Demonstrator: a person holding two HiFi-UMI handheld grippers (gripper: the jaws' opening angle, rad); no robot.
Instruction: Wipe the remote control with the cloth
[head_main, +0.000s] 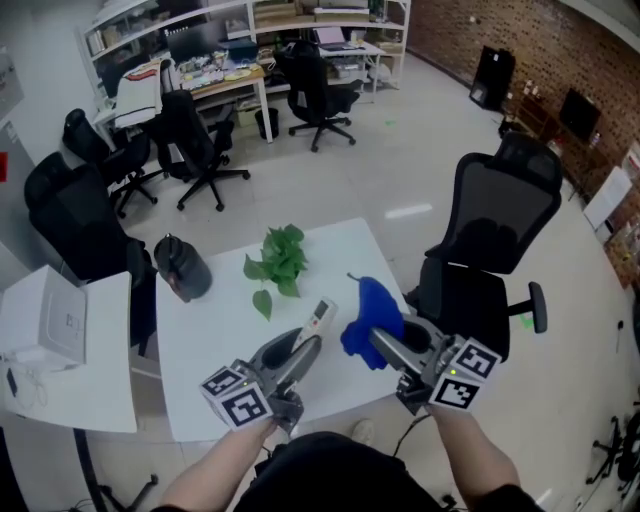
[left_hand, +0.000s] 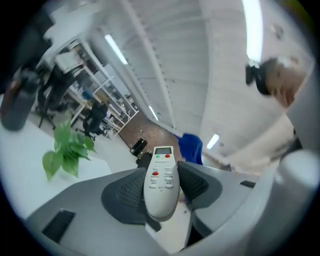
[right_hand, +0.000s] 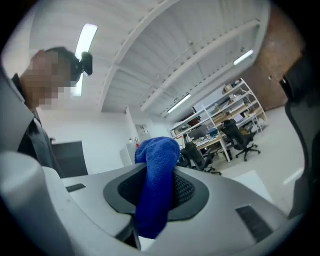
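Table (head_main: 215, 330): white, under your left gripper (head_main: 308, 345).
Leafy sprig (head_main: 278, 262): lies on it, just ahead of that gripper.
Dark container (head_main: 182, 267): stands on it, ahead and left, at the far corner.

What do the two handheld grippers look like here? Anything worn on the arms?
Both the left gripper and right gripper have grey moulded bodies, dark mesh-textured pads and a white cube of black square markers. Forearms are bare; the top is dark.

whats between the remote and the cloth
Nothing lies between them. In the head view only a narrow strip of bare table shows between the remote and the cloth, which are apart.
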